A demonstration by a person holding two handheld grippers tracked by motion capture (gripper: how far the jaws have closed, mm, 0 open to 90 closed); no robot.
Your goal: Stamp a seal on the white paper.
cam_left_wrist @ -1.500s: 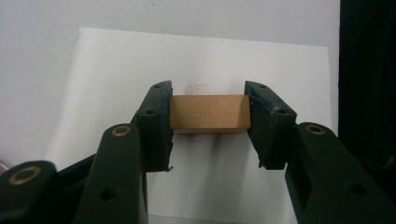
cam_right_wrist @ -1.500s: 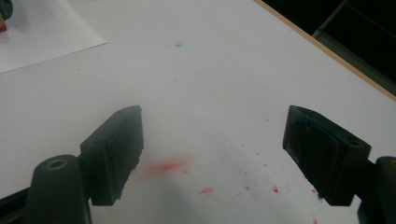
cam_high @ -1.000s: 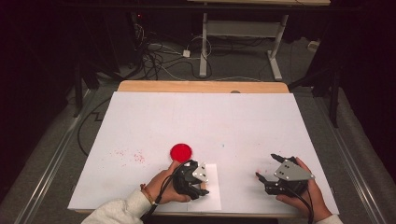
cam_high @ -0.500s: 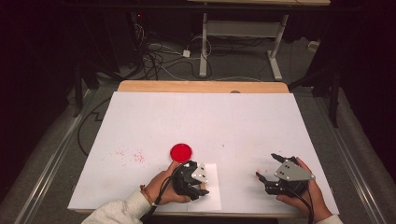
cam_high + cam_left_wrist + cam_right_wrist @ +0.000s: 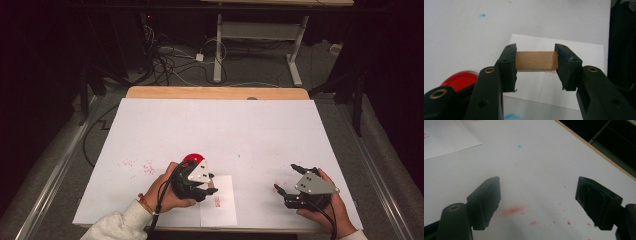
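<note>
Since the earlier frame, my left claw [image 5: 535, 71] had lifted, clamping the wooden stamp [image 5: 536, 60] above the paper [image 5: 220, 200], leaving a red print; ink pad [image 5: 192, 159] at eleven o'clock; right claw [image 5: 536, 205] idle, wide.

One small rectangular wooden block [image 5: 536, 60], one round red ink pad [image 5: 193, 159], one white paper sheet [image 5: 222, 207] at lower centre, and two black two-jaw tools: left [image 5: 207, 182], right [image 5: 287, 179].

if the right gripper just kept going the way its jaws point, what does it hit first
Probably nothing solid: the right gripper stands open and aims low across the white table cover, past red ink smears. It would likely graze that bare cover first, though depth is hard to judge.
</note>
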